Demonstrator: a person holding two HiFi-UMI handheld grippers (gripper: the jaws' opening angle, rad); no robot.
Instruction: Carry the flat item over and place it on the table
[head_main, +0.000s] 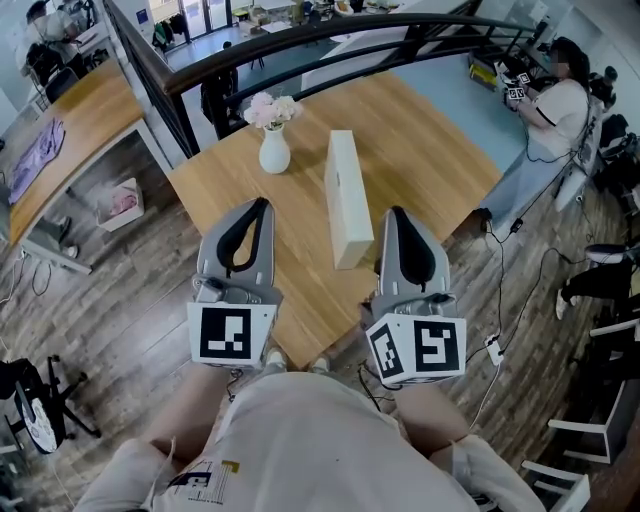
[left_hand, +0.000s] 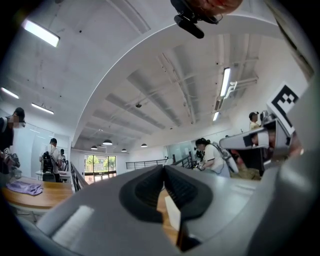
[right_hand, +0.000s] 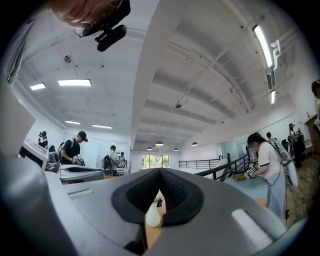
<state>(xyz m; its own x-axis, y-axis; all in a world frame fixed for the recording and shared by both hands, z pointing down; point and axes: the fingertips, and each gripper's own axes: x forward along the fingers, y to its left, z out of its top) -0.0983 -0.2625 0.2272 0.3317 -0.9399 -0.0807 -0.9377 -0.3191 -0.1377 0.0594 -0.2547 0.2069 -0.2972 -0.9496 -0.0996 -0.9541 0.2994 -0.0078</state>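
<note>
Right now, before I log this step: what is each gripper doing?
Left gripper: closed, holding nothing.
Right gripper: closed, holding nothing.

No words, brands or numbers are legible anywhere. The only signs are coded ones. The left cube (head_main: 233, 335) on the left gripper (head_main: 262, 204) carries a black-and-white square marker. The right cube (head_main: 420, 350) on the right gripper (head_main: 397, 212) shows two such faces. All are block patterns, not letters. The same kind of marker (left_hand: 286, 100) sits at the right edge of the left gripper view. The small markers (head_main: 517, 90) on the device held by the person at top right are too small to read. The shirt print (head_main: 205, 482), dark blue and yellow at the bottom of the head view, is unreadable.
</note>
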